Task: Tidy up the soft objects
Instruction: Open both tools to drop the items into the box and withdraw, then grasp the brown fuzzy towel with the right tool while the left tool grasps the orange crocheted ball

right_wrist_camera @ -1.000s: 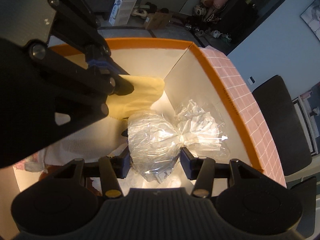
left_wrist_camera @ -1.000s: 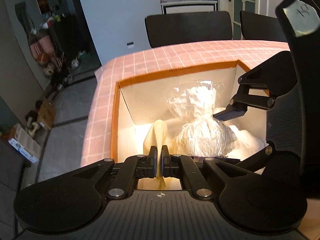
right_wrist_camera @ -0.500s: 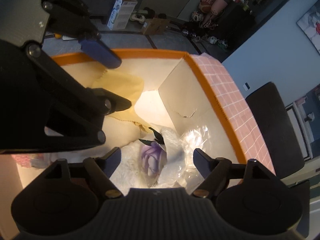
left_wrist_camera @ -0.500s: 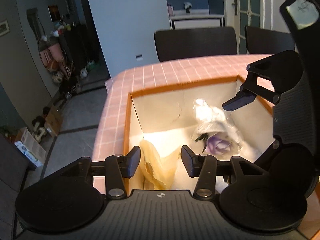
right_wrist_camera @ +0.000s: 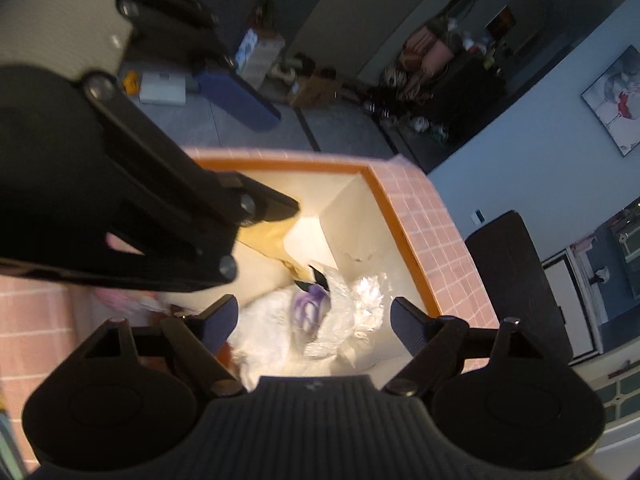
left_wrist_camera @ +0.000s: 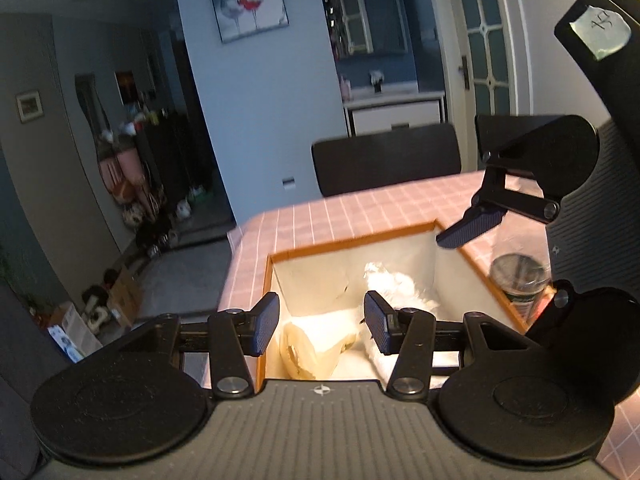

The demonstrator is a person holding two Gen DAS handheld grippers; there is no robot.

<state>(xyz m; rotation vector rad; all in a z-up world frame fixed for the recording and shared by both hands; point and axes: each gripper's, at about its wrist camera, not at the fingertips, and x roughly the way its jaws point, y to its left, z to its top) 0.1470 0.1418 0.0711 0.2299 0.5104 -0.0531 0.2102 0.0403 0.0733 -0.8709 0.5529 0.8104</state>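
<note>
Both tongs hang above the orange-rimmed box [left_wrist_camera: 352, 242], which sits at the corner of the pink-checked table [left_wrist_camera: 360, 210], and both are empty. The left gripper [left_wrist_camera: 322, 322] has its jaws standing apart with nothing between the pads; the right gripper [right_wrist_camera: 316, 318] has its jaws spread wider still, likewise bare. That reads as a release just finished: the soft things lie loose on the floor of the box, where tidying would want them, and no pad presses on any of them.

The yellow cloth [left_wrist_camera: 308, 354] lies crumpled against the box's near-left wall, directly below the gap in the left gripper and clear of its fingers. The clear plastic bag [right_wrist_camera: 344, 312], with white stuffing and a purple patch showing inside, rests toward the box's far-right corner, below and between the right gripper's open fingers without touching them. In the right wrist view the two bundles lie just beside each other.

A clear cup [left_wrist_camera: 520, 280] stands on the table outside the box's right rim, partly hidden by the right gripper's body
</note>
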